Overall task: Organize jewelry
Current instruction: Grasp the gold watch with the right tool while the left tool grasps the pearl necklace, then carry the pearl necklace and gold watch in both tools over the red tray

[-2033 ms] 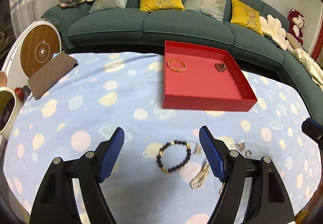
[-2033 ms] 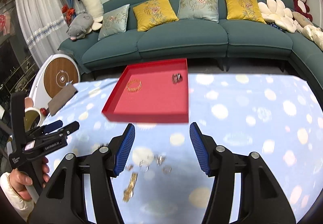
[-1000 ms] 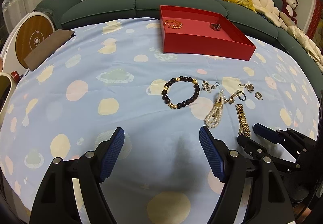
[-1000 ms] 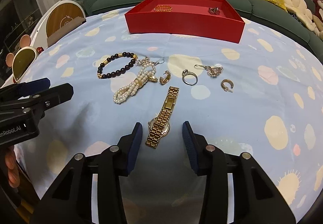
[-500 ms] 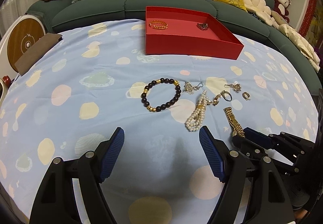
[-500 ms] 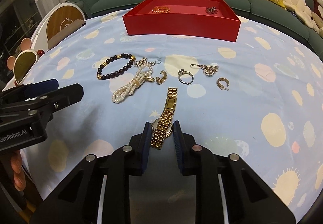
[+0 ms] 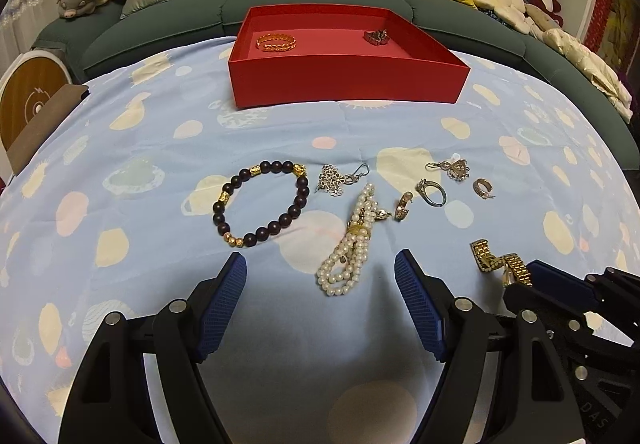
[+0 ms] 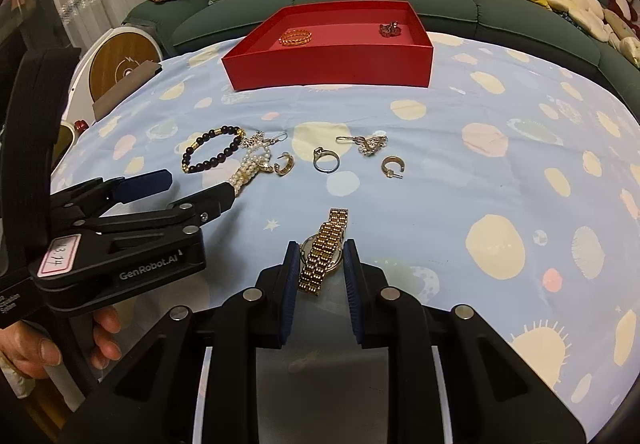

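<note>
My right gripper point(image 8: 319, 258) is shut on a gold watch point(image 8: 325, 251) and lifts it a little above the cloth; it also shows in the left wrist view point(image 7: 496, 263). My left gripper point(image 7: 320, 276) is open and empty, just short of a pearl bracelet point(image 7: 352, 244). A dark bead bracelet point(image 7: 262, 203), a silver chain point(image 7: 336, 177), a ring point(image 7: 431, 191) and earrings point(image 7: 482, 187) lie on the cloth. A red tray point(image 7: 348, 75) at the back holds a gold bracelet point(image 7: 276, 41) and a dark trinket point(image 7: 376, 37).
The table has a blue spotted cloth point(image 7: 140, 147). A green sofa point(image 7: 200, 3) with cushions curves behind it. A brown pouch point(image 7: 40, 123) lies at the left edge. The left gripper's body point(image 8: 120, 244) stands left of my right gripper.
My right gripper closed on the gold watch and raised it off the cloth, so the band now hangs bent. My left gripper moved a little closer to the pearl bracelet and stayed open.
</note>
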`<state>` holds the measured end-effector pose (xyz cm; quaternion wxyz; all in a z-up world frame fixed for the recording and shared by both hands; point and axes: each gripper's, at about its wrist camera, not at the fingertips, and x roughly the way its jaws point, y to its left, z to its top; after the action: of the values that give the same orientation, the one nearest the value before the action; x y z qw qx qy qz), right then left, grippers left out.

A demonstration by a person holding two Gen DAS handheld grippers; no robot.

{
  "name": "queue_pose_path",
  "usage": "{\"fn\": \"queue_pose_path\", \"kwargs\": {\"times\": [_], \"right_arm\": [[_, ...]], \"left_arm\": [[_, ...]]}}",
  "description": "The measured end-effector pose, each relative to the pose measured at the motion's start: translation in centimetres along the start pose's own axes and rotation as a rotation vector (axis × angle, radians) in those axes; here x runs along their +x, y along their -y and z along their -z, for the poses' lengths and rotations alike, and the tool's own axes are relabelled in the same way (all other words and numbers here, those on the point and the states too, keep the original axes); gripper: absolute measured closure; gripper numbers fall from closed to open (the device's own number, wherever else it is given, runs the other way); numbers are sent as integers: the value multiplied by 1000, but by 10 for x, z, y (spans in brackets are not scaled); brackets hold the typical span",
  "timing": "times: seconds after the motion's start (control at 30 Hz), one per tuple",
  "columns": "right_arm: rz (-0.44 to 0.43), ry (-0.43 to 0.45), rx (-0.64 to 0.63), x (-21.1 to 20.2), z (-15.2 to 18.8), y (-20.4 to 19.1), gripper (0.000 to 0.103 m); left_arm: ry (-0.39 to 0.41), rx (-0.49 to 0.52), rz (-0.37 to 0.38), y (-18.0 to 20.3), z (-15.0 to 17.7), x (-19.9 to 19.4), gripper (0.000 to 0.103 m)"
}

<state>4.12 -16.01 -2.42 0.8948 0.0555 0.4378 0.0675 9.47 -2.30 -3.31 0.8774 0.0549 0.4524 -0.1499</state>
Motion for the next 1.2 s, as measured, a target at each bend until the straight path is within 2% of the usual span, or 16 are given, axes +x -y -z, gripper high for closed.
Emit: {"fn": "queue_pose_path", "kwargs": {"times": [0.1, 0.17, 0.3, 0.4, 0.47, 0.53, 0.8, 0.87, 1.0, 1.2], "right_arm": [[0, 3, 10, -3, 0, 5, 82], [1, 4, 17, -4, 0, 9, 82], [6, 7, 25, -6, 1, 15, 82], [9, 8, 33, -7, 2, 19, 82], [11, 8, 36, -7, 1, 21, 82], [11, 8, 38, -8, 1, 21, 82], [9, 20, 34, -12, -1, 20, 82], [6, 25, 36, -14, -2, 19, 82], [-3, 44, 35, -20, -8, 16, 82], [-11, 67, 30, -26, -15, 10, 82]], "left_arm": [[-10, 16, -3, 5, -1, 8, 30], [-13, 19, 10, 7, -1, 12, 39], [2, 46, -2, 12, -1, 14, 46], [12, 54, -3, 13, -2, 14, 59], [13, 58, 5, 13, -2, 14, 73], [10, 58, 14, 13, -2, 14, 81], [5, 47, 34, 10, -4, 6, 88], [9, 32, 47, 8, -6, 0, 96], [20, -14, 94, 1, -11, -13, 97], [48, -18, 107, -4, -13, -27, 97]]}}
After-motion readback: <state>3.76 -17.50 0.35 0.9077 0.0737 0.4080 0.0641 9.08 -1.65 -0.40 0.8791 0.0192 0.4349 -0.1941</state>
